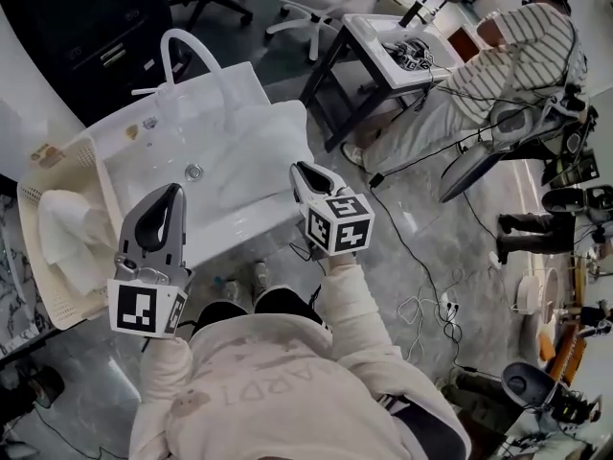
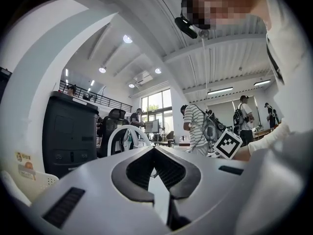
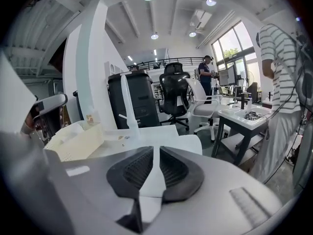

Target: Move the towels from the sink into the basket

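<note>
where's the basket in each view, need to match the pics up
Head view: basket at the left edge, beside the sink, with a towel in it.
Left gripper view: basket shows only as a perforated white corner at lower left, probably its rim.
Right gripper view: basket left of centre, beside the sink.
Shared landmark: the black cabinet behind the sink.

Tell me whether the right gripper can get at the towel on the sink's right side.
Probably yes: the right gripper is close by the towel, and nothing shows between them. Its jaws stand only a slit apart, so they would likely need to widen first.
</note>
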Tool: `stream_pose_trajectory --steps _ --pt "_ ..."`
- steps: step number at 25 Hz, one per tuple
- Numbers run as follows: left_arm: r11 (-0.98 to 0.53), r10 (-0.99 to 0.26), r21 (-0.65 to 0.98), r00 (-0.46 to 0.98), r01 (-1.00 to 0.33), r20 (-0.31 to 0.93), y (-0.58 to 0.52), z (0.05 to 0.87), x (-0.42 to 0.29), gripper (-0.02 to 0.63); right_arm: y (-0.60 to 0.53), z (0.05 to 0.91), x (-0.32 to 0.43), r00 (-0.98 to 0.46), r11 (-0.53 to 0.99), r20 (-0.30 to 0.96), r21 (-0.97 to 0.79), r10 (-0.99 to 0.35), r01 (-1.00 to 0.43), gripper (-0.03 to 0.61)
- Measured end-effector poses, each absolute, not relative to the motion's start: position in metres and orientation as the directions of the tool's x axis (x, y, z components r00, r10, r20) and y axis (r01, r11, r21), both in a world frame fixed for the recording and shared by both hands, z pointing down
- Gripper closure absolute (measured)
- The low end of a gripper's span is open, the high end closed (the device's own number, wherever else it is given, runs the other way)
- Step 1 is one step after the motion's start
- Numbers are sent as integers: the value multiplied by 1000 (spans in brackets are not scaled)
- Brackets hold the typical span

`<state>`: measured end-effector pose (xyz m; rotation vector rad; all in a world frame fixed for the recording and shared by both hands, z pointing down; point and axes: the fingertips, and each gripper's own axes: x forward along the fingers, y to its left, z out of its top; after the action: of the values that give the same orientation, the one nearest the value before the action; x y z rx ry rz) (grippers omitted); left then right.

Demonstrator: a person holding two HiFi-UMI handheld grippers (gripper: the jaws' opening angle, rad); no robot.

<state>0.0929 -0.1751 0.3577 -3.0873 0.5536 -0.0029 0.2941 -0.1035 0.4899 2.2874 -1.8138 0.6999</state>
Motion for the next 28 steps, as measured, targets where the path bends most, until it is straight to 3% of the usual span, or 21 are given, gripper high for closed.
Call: stream_pose_trajectory --steps 28 --pt "-847 -531 -10 844 -532 78 -201 374 129 609 -161 592 371 8 -134 677 -135 -736 -982 292"
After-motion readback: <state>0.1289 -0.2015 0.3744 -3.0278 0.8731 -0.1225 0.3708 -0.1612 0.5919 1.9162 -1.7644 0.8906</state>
